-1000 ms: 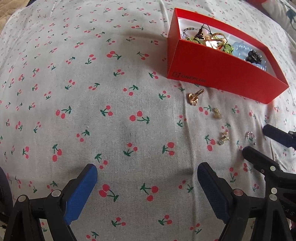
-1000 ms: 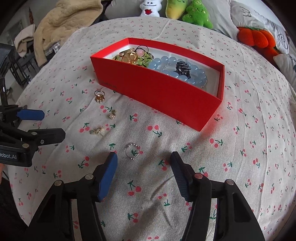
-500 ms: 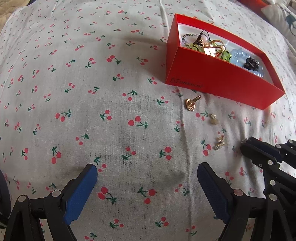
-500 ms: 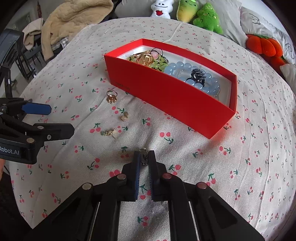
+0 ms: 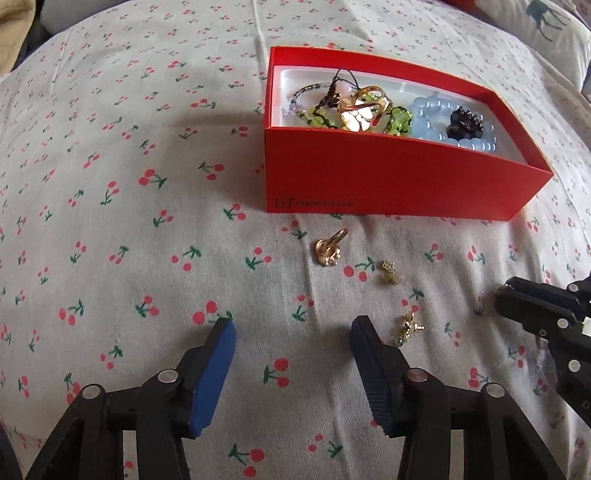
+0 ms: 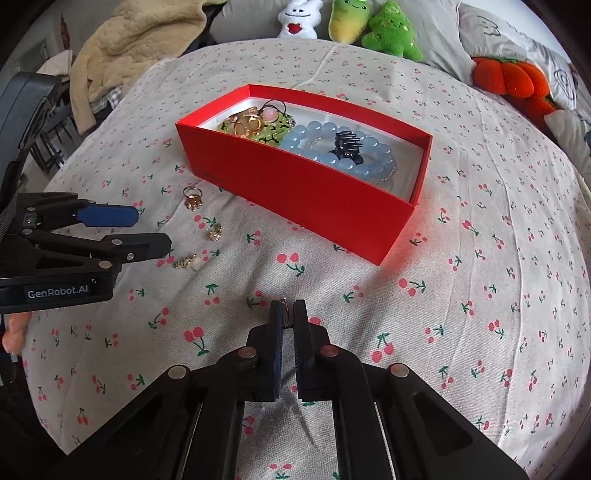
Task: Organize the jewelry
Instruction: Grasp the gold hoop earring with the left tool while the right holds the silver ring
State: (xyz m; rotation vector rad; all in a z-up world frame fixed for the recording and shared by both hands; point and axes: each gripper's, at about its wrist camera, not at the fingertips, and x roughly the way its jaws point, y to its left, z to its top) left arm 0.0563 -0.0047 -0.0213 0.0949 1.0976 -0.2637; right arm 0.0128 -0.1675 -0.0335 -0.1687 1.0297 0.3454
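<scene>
A red box (image 5: 388, 177) (image 6: 314, 192) on the cherry-print sheet holds a blue bead bracelet (image 6: 332, 147), a black hair clip (image 6: 347, 144) and gold and green pieces. In front of it lie a gold ring (image 5: 328, 249) (image 6: 192, 197), a small stud (image 5: 389, 273) (image 6: 216, 232) and a gold earring (image 5: 406, 328) (image 6: 186, 262). My right gripper (image 6: 288, 306) is shut on a thin silver ring (image 6: 284, 301), which peeks out between the pads. My left gripper (image 5: 292, 325) (image 6: 149, 229) is closing over bare sheet, with the earring just right of its right finger.
Plush toys (image 6: 369, 26) and an orange plush (image 6: 509, 77) line the far edge of the bed. A beige blanket (image 6: 136, 48) is heaped at the back left. In the left wrist view the right gripper (image 5: 517, 299) reaches in from the right.
The right gripper closed on the silver ring that lay between its fingers. The left gripper's jaws narrowed and it shifted right, towards the loose gold pieces.
</scene>
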